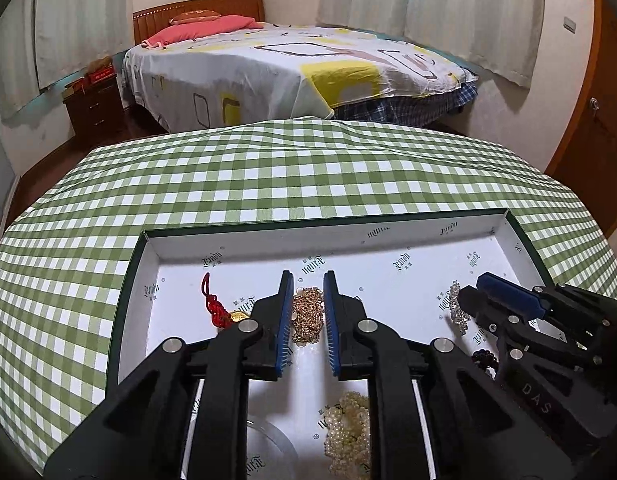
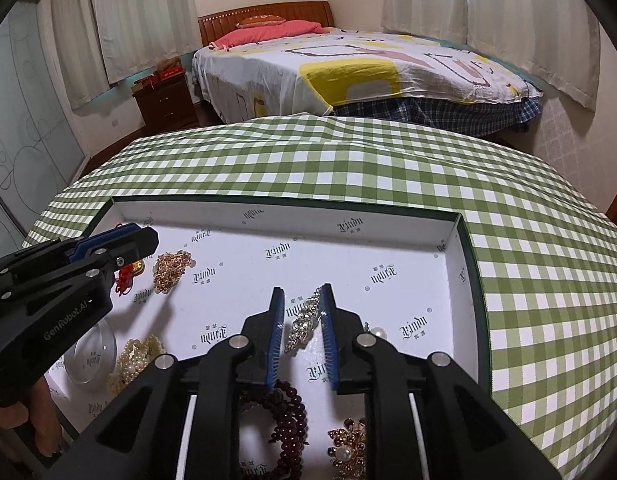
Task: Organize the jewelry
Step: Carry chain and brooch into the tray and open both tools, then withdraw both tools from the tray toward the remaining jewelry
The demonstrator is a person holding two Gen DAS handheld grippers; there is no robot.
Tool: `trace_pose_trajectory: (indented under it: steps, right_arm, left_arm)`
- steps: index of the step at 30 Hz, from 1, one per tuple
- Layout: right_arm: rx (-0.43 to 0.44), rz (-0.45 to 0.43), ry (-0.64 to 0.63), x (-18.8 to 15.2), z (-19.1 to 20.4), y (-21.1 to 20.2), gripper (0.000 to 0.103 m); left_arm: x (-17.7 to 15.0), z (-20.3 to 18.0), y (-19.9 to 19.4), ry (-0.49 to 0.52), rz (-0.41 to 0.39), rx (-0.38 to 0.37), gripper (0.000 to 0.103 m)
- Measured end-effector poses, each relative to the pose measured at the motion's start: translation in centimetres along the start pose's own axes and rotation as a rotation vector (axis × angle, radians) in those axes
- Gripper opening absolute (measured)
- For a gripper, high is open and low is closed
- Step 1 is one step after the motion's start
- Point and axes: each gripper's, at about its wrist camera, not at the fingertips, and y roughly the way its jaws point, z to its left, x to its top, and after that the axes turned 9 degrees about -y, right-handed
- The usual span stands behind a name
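room: bedroom with pale curtains, a bed (image 1: 292,76) under a white and yellow patterned sheet at the far side, a pink pillow (image 1: 200,30) against its wooden headboard, a dark nightstand (image 1: 94,106) to its left.
table: near the viewer, covered by a green and white checked cloth (image 1: 268,172).
tray: a shallow white-lined box (image 2: 466,280) with dark green outer walls lies on the cloth and holds all the jewelry.
left gripper (image 1: 308,314): hangs over the left part of the tray, its jaws a narrow gap apart with nothing pinched; a gold chain heap (image 1: 307,314) lies on the tray floor below that gap.
right gripper (image 2: 302,316): over the right part of the tray, jaws likewise narrowly parted; a rhinestone piece (image 2: 304,322) lies between the blue pads, whether it is touched i cannot tell.
far left of tray: a red knotted charm (image 1: 214,306) just beside the gold chain heap.
near left: a pearl strand pile (image 1: 348,436) and a clear round dish (image 2: 90,356) side by side.
near right: a dark red bead bracelet (image 2: 290,420), a gold flower brooch with pearls (image 2: 348,446), and a small pearl earring (image 2: 379,333) close to the right gripper.
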Motion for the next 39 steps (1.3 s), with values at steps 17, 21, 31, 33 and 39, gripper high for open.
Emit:
trace_pose_trajectory:
  steps: [17, 21, 31, 33, 39]
  right_arm:
    - [-0.012, -0.071, 0.007, -0.5, 0.0, -2.3, 0.055]
    - [-0.015, -0.103, 0.015, -0.9, -0.1, -3.8, 0.059]
    - [-0.062, -0.153, 0.011, -4.1, -0.6, -8.5, 0.062]
    - [-0.071, -0.151, 0.023, -5.1, -0.8, -9.2, 0.063]
    - [-0.106, -0.126, 0.038, -8.8, -1.0, -10.6, 0.063]
  left_arm:
    - [-0.6, 0.3, -2.7, -0.013, -0.072, 0.003, 0.067]
    - [-1.1, 0.4, -4.7, -0.011, -0.111, 0.0, 0.077]
    - [-4.9, 0.9, -10.0, -0.042, -0.165, -0.029, 0.079]
    - [-5.8, 1.1, -10.8, -0.047, -0.17, -0.033, 0.079]
    - [-9.0, 1.3, -12.7, -0.048, -0.163, -0.044, 0.079]
